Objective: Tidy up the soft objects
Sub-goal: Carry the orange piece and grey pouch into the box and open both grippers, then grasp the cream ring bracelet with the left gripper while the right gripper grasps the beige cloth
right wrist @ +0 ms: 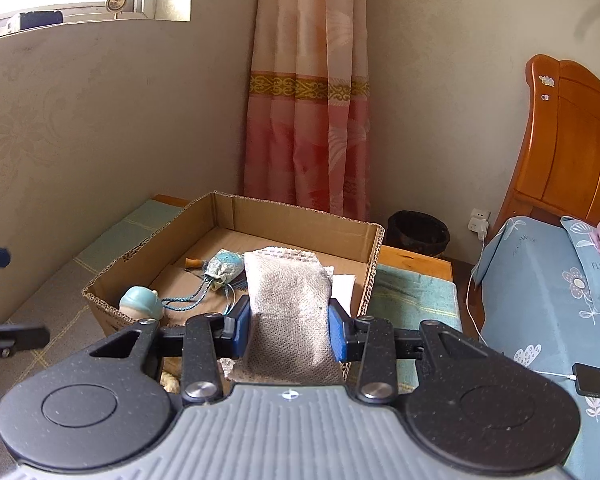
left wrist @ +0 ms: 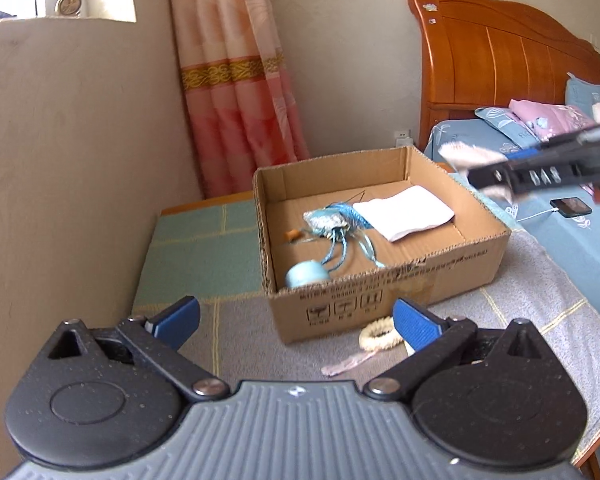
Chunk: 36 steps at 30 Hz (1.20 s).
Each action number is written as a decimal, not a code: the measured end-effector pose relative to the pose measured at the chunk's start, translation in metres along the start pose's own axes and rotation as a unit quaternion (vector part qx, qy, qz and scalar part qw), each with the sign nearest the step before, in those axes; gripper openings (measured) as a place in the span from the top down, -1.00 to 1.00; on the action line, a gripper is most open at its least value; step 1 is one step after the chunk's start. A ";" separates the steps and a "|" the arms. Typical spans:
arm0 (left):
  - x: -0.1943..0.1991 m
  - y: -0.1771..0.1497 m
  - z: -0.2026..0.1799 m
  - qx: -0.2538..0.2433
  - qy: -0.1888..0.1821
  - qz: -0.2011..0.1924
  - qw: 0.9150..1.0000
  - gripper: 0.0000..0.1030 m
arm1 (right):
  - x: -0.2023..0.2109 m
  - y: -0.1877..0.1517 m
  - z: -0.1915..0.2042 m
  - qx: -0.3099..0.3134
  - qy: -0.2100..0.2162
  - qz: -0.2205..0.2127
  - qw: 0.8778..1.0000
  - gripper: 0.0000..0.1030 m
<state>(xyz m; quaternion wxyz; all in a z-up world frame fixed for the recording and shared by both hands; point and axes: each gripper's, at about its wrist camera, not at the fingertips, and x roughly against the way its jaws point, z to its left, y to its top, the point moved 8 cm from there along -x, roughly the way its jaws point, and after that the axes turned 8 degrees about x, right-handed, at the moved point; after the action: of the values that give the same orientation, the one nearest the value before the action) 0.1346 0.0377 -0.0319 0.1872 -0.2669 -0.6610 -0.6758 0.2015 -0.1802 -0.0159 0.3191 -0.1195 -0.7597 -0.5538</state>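
1 box (left wrist: 380, 280) w/ 3 items, R gripper (right wrist: 289, 326) clamping 1 pouch (right wrist: 288, 304), L gripper (left wrist: 296, 322) wide

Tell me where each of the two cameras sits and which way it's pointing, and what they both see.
Left wrist: on the left gripper, open and empty, facing the cardboard box and the cream ring beside it; the right gripper enters at upper right.
Right wrist: on the right gripper, shut on a grey pouch, looking over the box; the left gripper's parts show at the left edge.
Shared: box, blue sachet, curtain, headboard.
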 end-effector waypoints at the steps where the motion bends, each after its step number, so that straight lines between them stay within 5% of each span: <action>1: -0.001 -0.004 0.001 0.003 0.002 0.003 1.000 -0.99 | -0.005 0.004 -0.002 -0.002 -0.002 0.003 1.000 0.16; 19: -0.022 -0.029 0.039 0.045 0.017 0.029 0.998 -0.99 | -0.117 0.082 -0.004 0.011 -0.026 0.031 0.999 0.11; 21: -0.021 -0.031 0.042 0.046 0.022 0.031 0.998 -0.99 | -0.125 0.084 -0.006 -0.001 -0.026 0.029 0.999 -0.47; 23: -0.020 -0.032 0.046 0.049 0.026 0.031 0.998 -0.99 | -0.128 0.084 -0.008 -0.014 -0.029 0.031 0.999 -0.76; 36: 0.000 -0.036 0.039 0.044 0.027 0.020 0.998 -0.99 | -0.050 0.059 0.021 0.019 -0.009 0.010 1.000 -0.94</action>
<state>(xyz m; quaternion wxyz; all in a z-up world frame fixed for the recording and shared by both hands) 0.1173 0.0789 -0.0608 0.2298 -0.2530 -0.6791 -0.6497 0.2635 -0.1316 -0.0055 0.3202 -0.1256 -0.7715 -0.5352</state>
